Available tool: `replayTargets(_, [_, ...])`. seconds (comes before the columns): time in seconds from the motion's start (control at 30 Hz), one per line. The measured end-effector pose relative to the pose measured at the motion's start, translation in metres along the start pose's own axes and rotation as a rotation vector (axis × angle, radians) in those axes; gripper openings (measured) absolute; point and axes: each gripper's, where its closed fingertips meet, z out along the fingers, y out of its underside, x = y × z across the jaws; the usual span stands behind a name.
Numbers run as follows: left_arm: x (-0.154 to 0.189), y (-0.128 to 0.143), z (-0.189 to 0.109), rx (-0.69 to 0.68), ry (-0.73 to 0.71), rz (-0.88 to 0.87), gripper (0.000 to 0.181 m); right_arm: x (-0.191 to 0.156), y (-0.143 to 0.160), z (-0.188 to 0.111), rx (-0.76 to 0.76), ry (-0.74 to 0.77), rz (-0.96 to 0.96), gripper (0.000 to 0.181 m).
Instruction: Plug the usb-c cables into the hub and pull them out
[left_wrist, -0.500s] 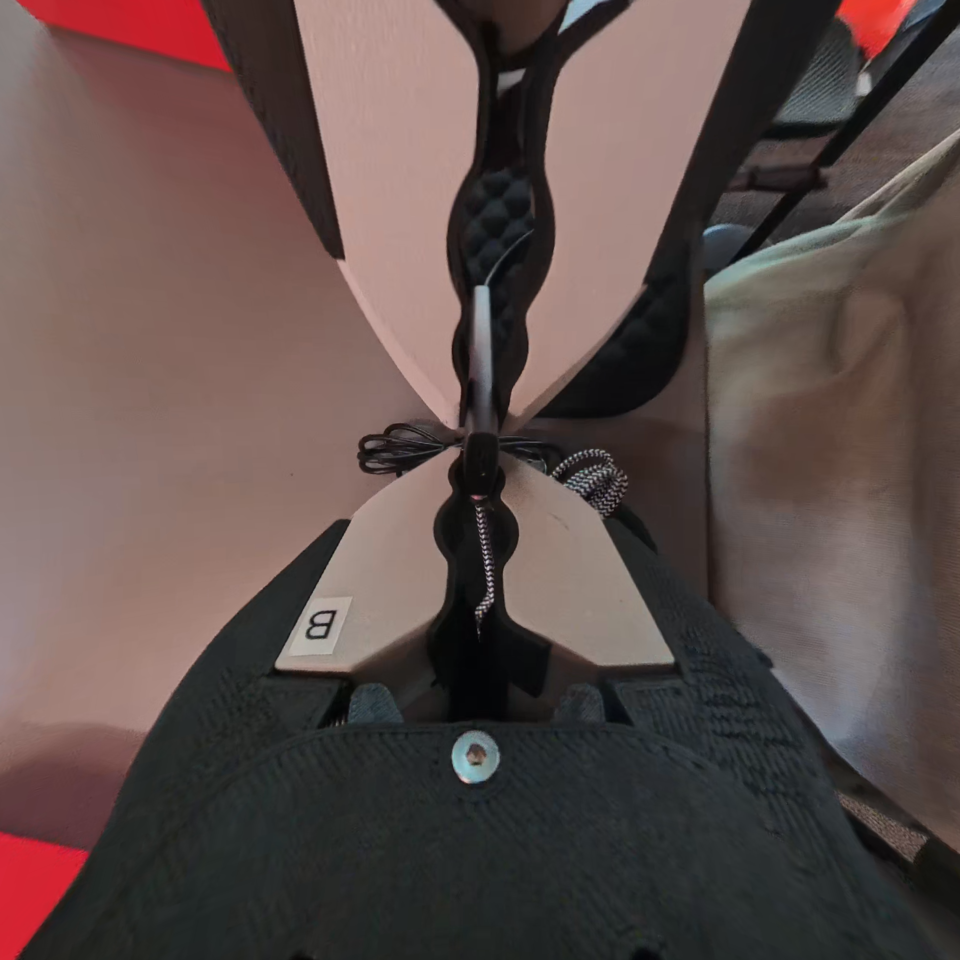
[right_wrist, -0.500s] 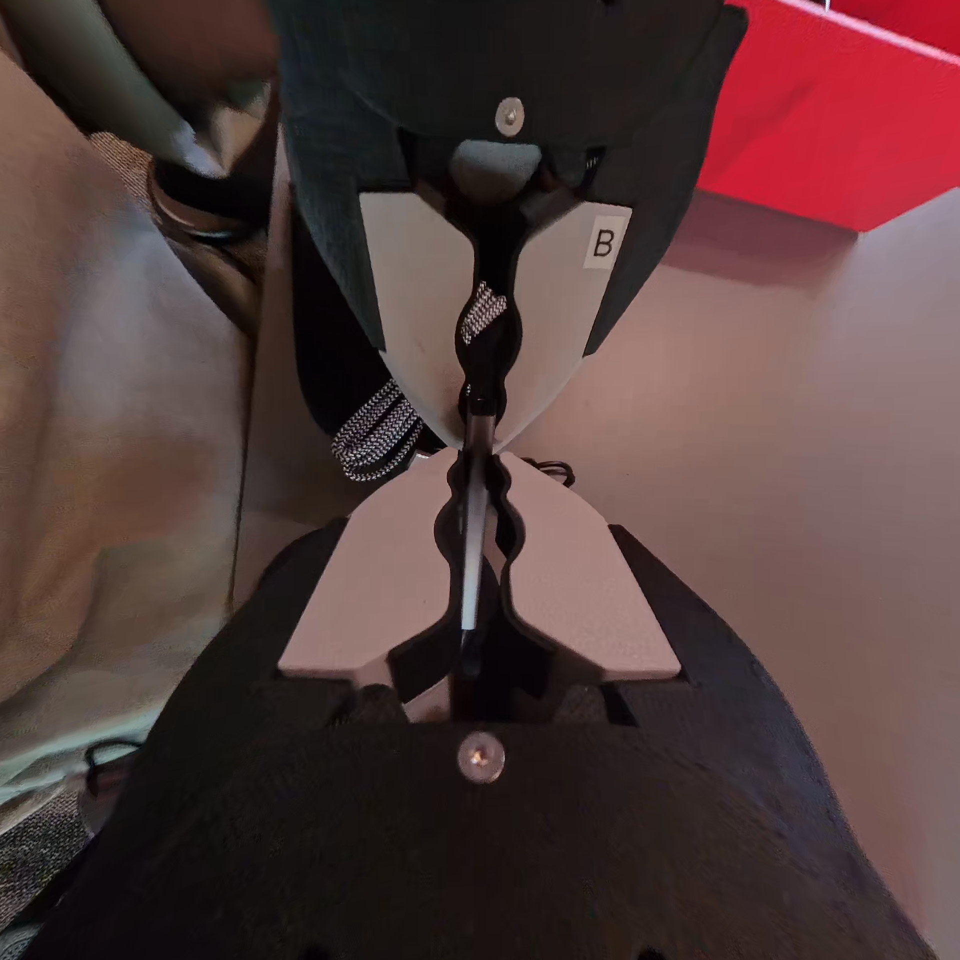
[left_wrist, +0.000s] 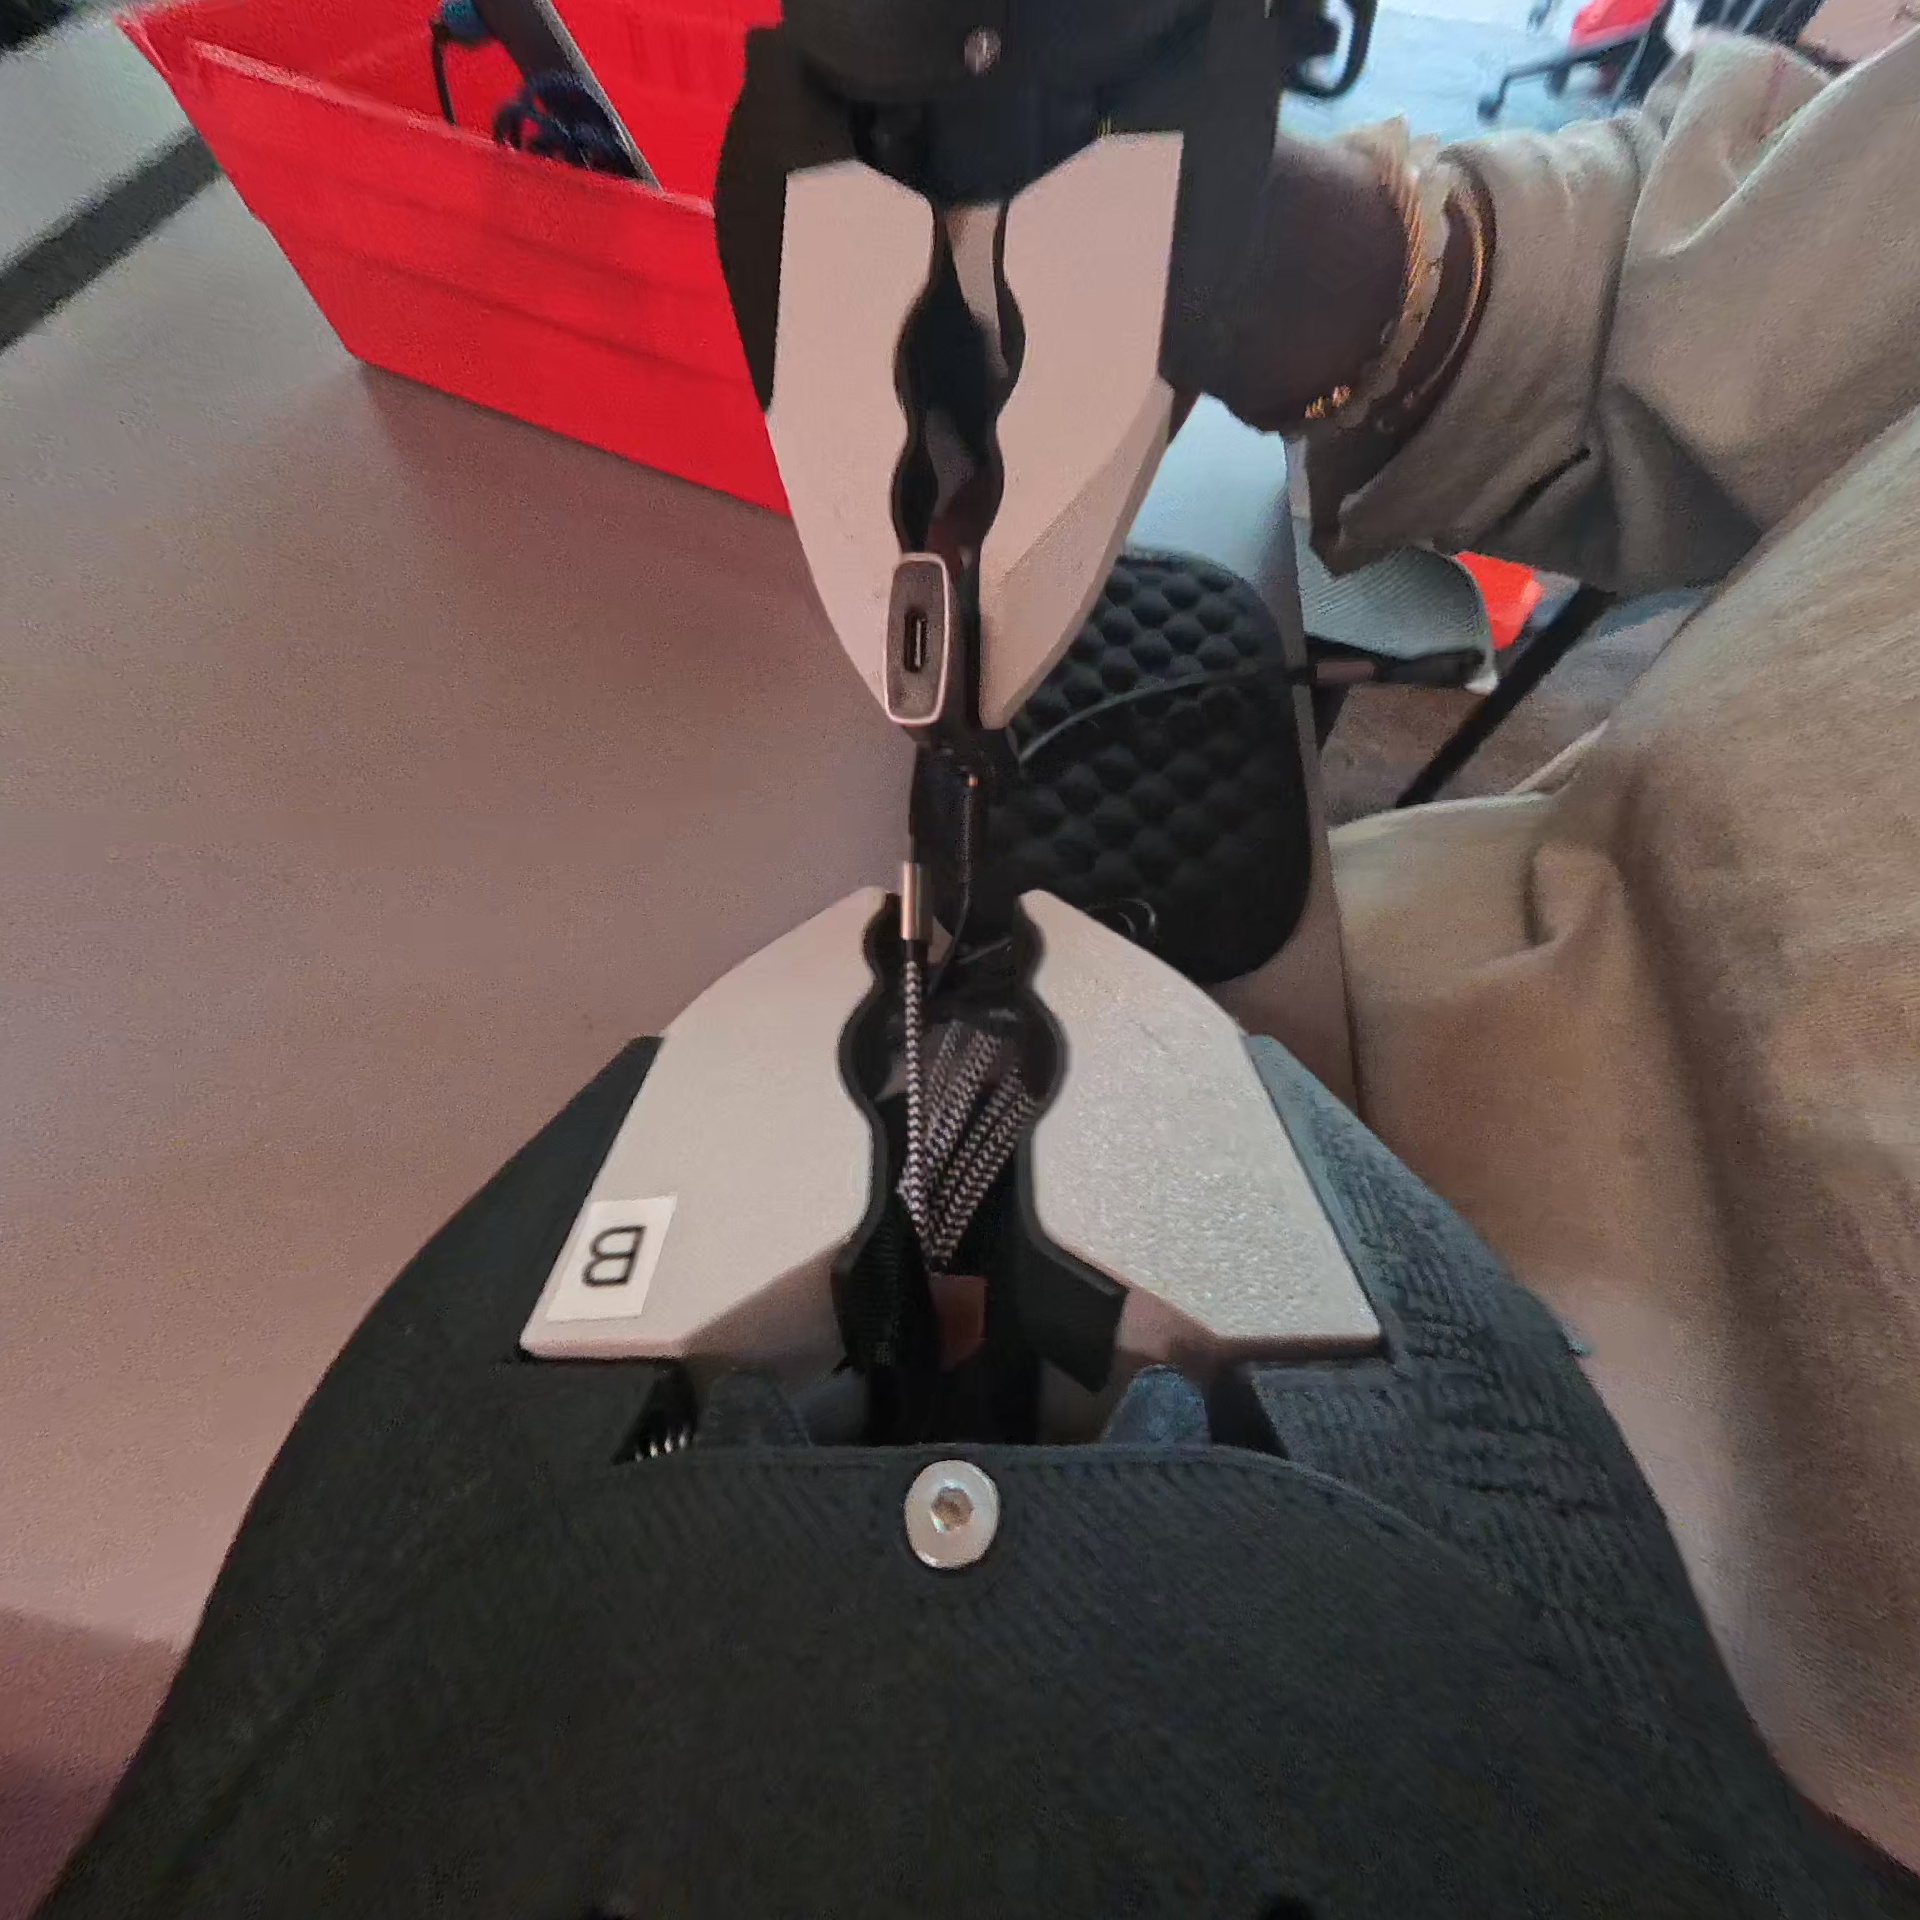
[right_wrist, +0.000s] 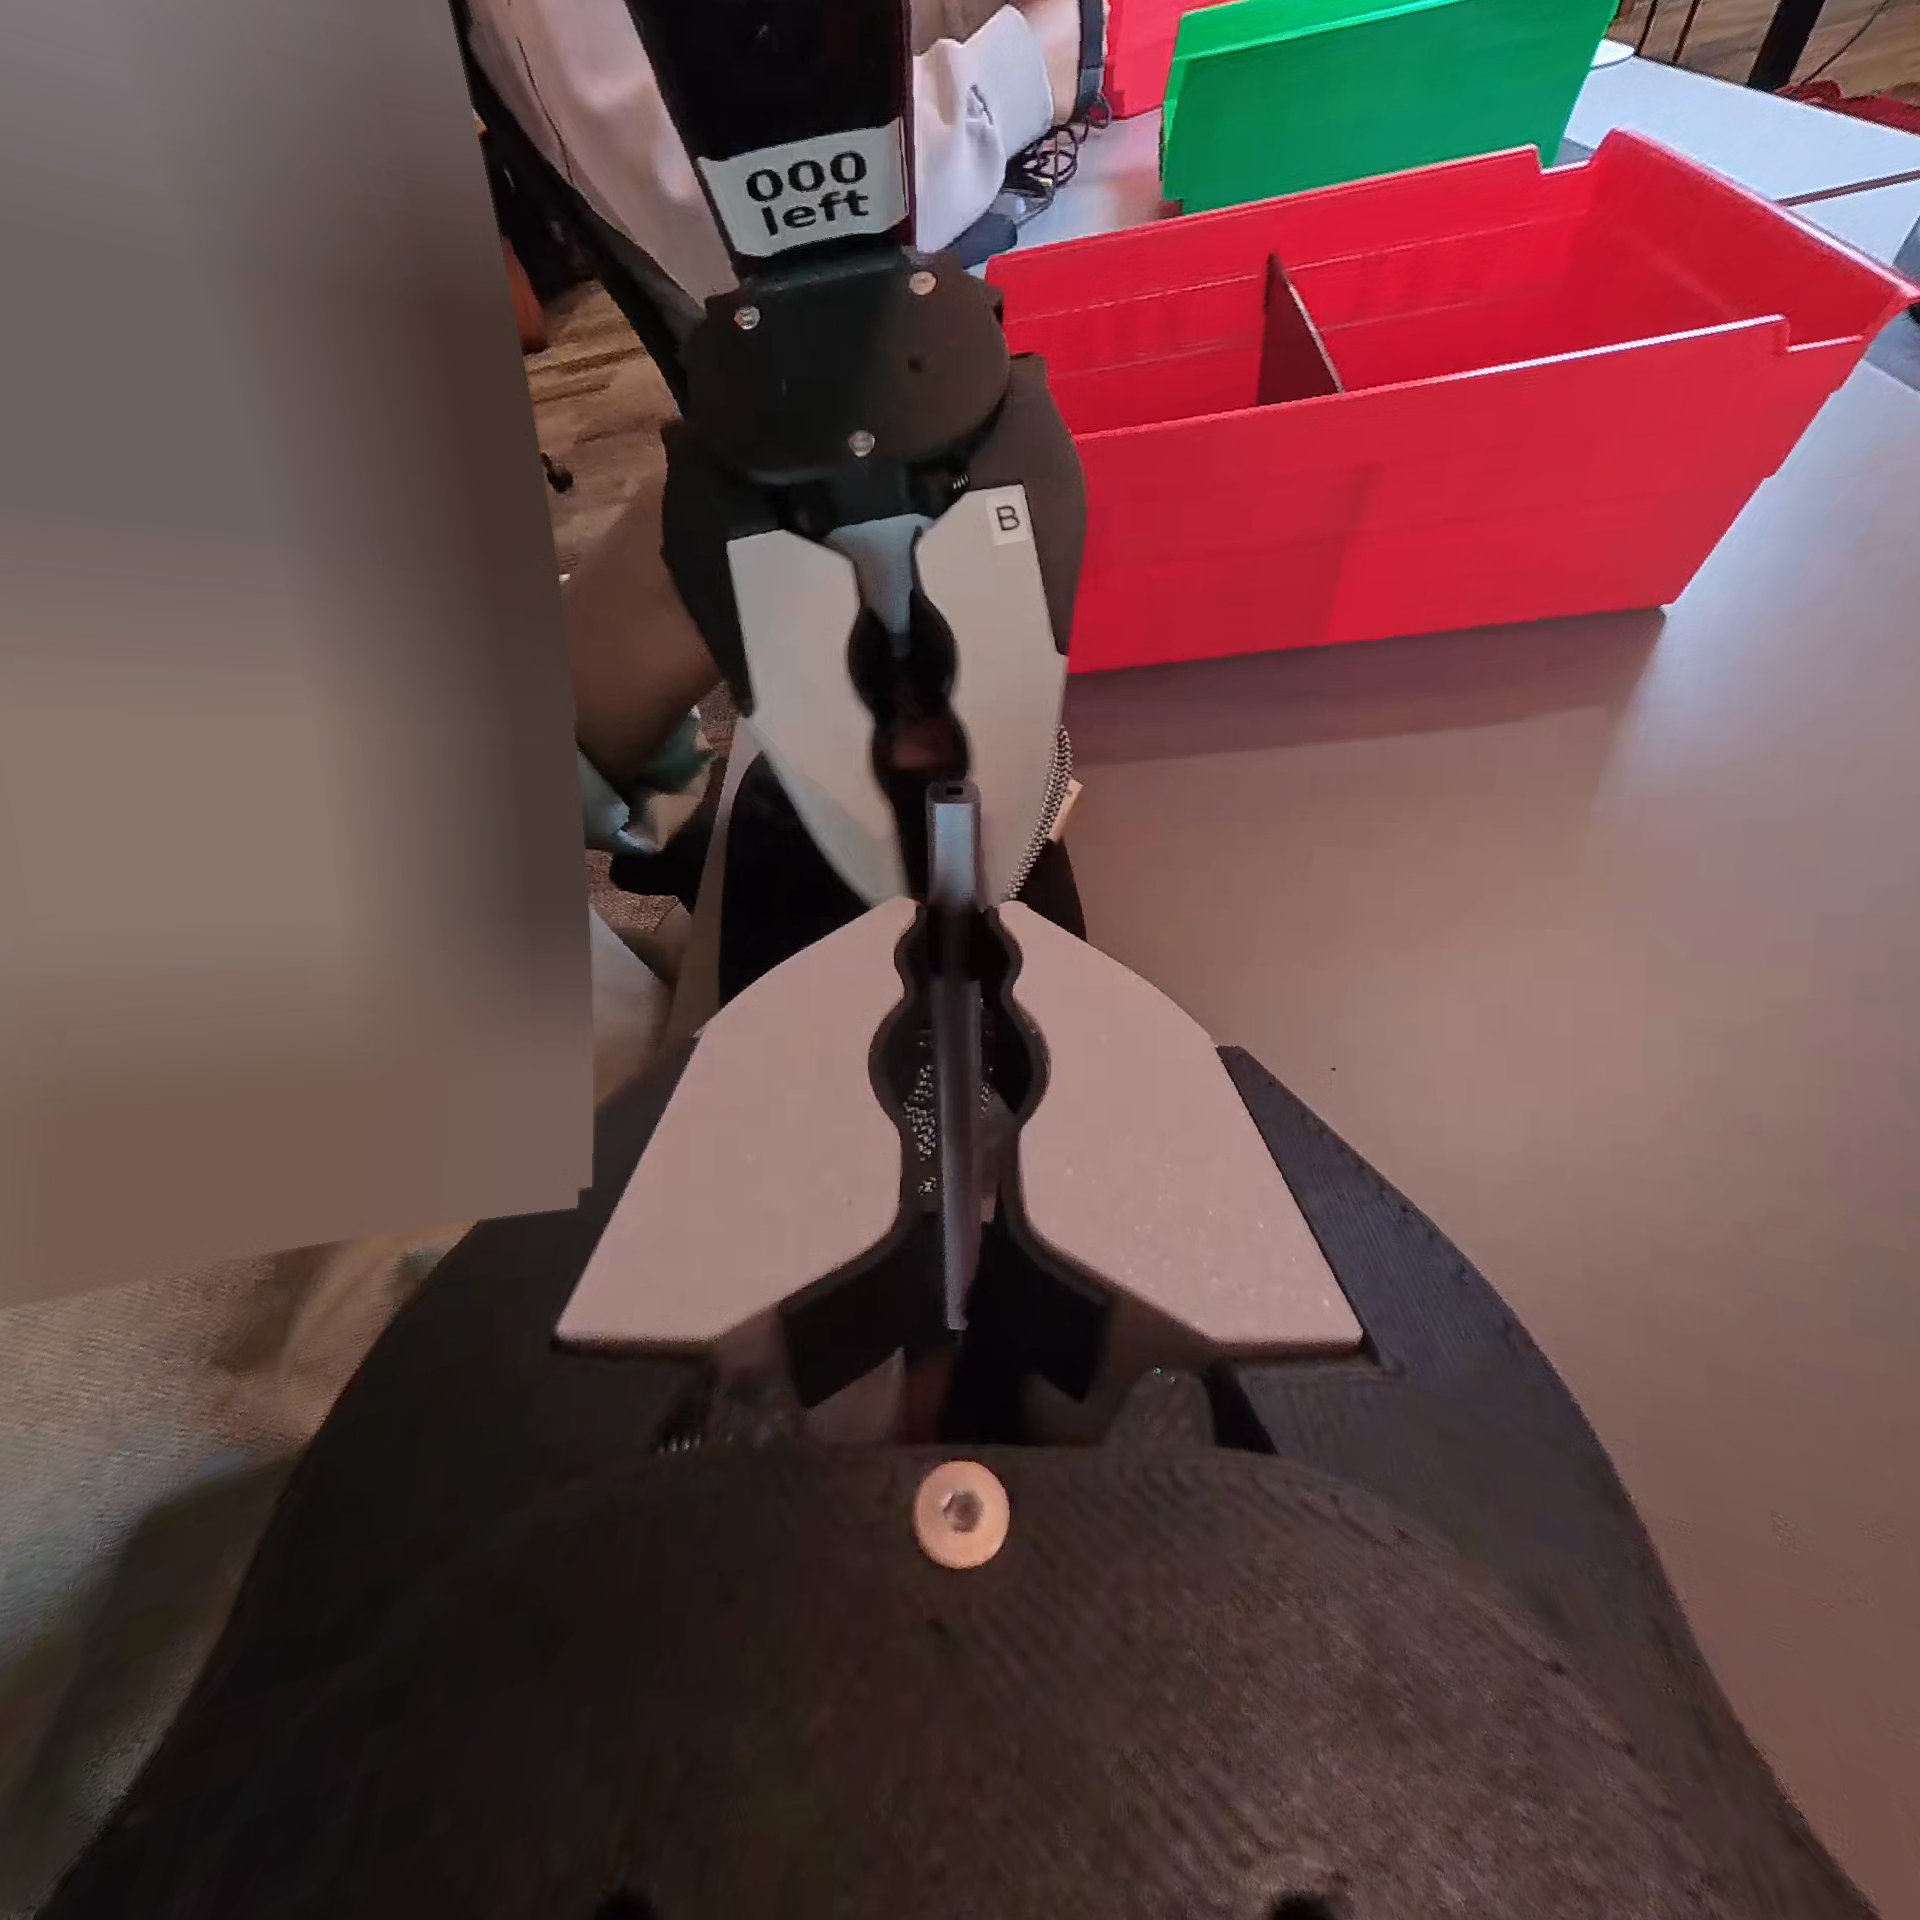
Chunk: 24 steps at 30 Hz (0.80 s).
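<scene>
Left claw (left_wrist: 951, 914) pinching braided usb-c cable (left_wrist: 940, 1132), right claw (right_wrist: 956, 914) clamped on hub (right_wrist: 953, 1039), plug prob. unplugged

Soft even daylight, wide-angle edge distortion, slight blur

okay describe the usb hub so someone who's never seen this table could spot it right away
Start at the big red bin on the grey table; in front of it two tools meet tip to tip. The far one, the right tool, is shut on the hub, a slim grey metal bar. Its rounded end face with one small oval port sets it apart from the braided black-and-white cable in the left tool.
</scene>
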Motion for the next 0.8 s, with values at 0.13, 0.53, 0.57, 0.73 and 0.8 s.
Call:
replayTargets(0.13, [-0.002,0.007,0.001,-0.013,-0.005,-0.008,0.001,-0.001,0.005,0.002,-0.043,0.001,-0.017,0.008])
replayTargets(0.53, [-0.014,-0.028,-0.024,0.093,-0.095,0.262,0.052,-0.011,0.006,-0.011,0.043,0.031,-0.108,0.008])
replayTargets(0.57, [-0.007,-0.024,-0.019,0.046,-0.01,0.265,0.048,-0.013,0.006,-0.01,0.045,0.027,-0.122,0.009])
replayTargets(0.73, [-0.006,-0.001,0.006,-0.149,0.266,0.04,0.034,-0.017,0.007,-0.007,0.039,0.027,-0.154,0.008])
replayTargets(0.8, [-0.007,0.006,0.015,-0.189,0.297,-0.047,0.029,-0.017,0.008,-0.006,0.039,0.026,-0.16,0.008])
